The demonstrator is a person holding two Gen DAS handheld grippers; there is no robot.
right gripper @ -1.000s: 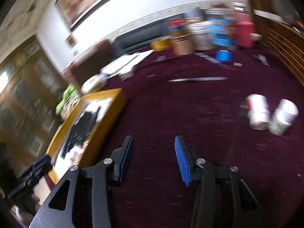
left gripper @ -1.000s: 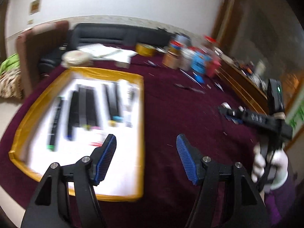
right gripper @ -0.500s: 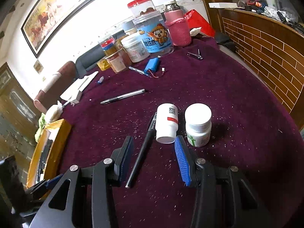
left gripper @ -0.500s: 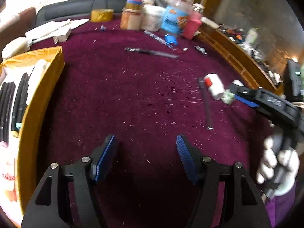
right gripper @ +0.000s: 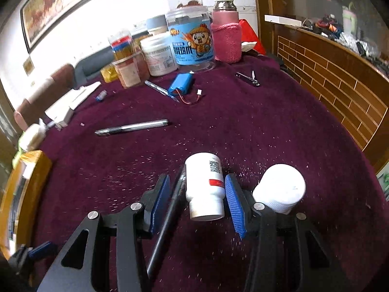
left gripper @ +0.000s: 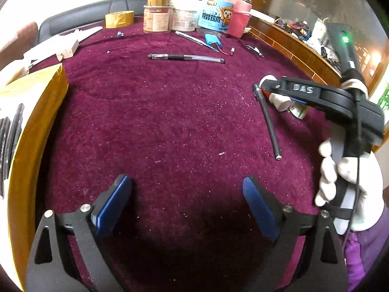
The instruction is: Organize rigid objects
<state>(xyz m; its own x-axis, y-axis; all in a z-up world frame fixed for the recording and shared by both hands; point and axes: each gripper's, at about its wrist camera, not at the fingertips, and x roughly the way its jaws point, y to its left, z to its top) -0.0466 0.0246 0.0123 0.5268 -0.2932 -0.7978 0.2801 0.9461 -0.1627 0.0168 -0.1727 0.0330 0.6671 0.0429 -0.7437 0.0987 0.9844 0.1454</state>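
My right gripper [right gripper: 198, 180] is low over the maroon cloth and stands open. A white pill bottle with a red band [right gripper: 205, 185] lies on its side between the fingers, with a black pen [right gripper: 167, 216] beside it. The right pad is at the bottle's side; the left pad is clear of the pen. A second white bottle [right gripper: 279, 187] stands just outside the right finger. My left gripper [left gripper: 187, 185] hovers over bare cloth, its jaws opening wide with nothing between them. The left wrist view shows the right gripper [left gripper: 279, 95] over the pen [left gripper: 268, 121], held by a white-gloved hand [left gripper: 345, 177].
A yellow-rimmed tray [left gripper: 36, 121] holding black pens [left gripper: 9, 133] lies at the left. A clear gel pen [left gripper: 184, 57] lies mid-table. Jars [left gripper: 214, 17], a tape roll [left gripper: 119, 19], a blue battery pack [right gripper: 181, 84] and nail clippers [right gripper: 248, 79] sit at the back. A wooden wall [right gripper: 328, 85] borders the right.
My left gripper swung from over the tray to the bare cloth and its jaws widened. My right gripper came down and forward until the lying bottle and black pen sat between its fingers.
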